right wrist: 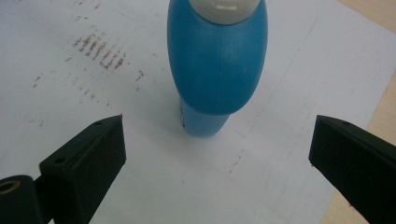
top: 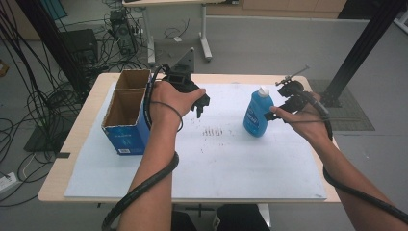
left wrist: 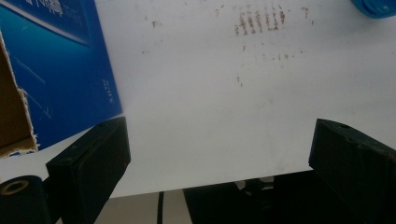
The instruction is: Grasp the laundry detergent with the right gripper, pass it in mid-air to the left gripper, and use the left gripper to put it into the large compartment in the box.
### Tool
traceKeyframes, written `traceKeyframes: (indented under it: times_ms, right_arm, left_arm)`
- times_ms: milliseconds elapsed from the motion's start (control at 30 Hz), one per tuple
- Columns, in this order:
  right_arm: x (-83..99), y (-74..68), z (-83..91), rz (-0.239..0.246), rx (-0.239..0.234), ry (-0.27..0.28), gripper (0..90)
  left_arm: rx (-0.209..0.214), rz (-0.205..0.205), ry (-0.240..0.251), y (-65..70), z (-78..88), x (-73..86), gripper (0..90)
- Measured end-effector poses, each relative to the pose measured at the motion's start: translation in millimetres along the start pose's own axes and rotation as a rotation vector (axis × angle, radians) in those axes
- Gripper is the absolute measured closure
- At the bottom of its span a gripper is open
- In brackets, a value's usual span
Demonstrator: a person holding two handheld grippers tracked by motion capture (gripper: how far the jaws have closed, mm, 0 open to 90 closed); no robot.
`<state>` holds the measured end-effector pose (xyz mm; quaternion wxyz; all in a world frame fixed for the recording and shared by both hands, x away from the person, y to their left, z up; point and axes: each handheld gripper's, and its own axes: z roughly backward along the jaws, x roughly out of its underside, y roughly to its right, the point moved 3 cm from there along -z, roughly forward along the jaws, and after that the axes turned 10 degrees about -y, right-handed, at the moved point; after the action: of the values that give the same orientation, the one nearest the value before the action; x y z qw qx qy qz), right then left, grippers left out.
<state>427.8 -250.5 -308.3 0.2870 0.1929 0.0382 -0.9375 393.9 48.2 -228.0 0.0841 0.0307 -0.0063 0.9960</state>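
Blue bottle (top: 258,115), white cap, upright on white sheet, prob. plastic.

Hidden and cut-off parts, your side of the table.

Your left hand (top: 172,100) covers most of the left gripper (top: 199,107). The blue bottle (right wrist: 217,60) loses its cap top at the right gripper view's upper edge; its label print (top: 252,114) is too small to read. The box (left wrist: 56,65) runs off the left gripper view's edge.

Smooth blue plastic bottle (right wrist: 217,65), torn cardboard box (top: 126,109), matt white sheet (top: 231,159)
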Motion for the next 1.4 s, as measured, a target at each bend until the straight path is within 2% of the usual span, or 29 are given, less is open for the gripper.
traceKeyframes:
  times_ms: [267, 433, 700, 900, 1167, 1400]
  right_arm:
    - [3.3, 1.4, -16.3, 0.004, 0.018, 0.066, 2.9]
    - [6.7, 1.0, -24.3, -0.012, 0.006, 0.099, 3.0]
    - [8.3, 4.0, -36.2, -0.017, 0.016, 0.158, 2.3]
    - [8.8, 4.5, -47.6, -0.029, -0.014, 0.179, 2.9]
    - [9.8, 5.4, -60.2, -0.027, -0.001, 0.238, 1.7]
    - [9.6, 1.7, -74.0, -0.019, 0.002, 0.254, 2.2]
  left_arm:
    - [0.001, -0.016, -0.005, 1.7, -3.7, 1.9, 5.8]
    - [-0.001, -0.024, 0.001, 2.0, -4.4, 0.9, 5.8]
    - [-0.007, -0.030, -0.006, 2.3, -5.8, -0.4, 5.8]
    - [-0.020, -0.035, -0.009, 2.8, -8.4, -1.5, 5.7]
    - [-0.032, -0.040, -0.017, 1.6, -9.3, -3.6, 5.8]
    - [-0.031, -0.041, -0.019, 0.4, -11.2, -4.5, 5.8]
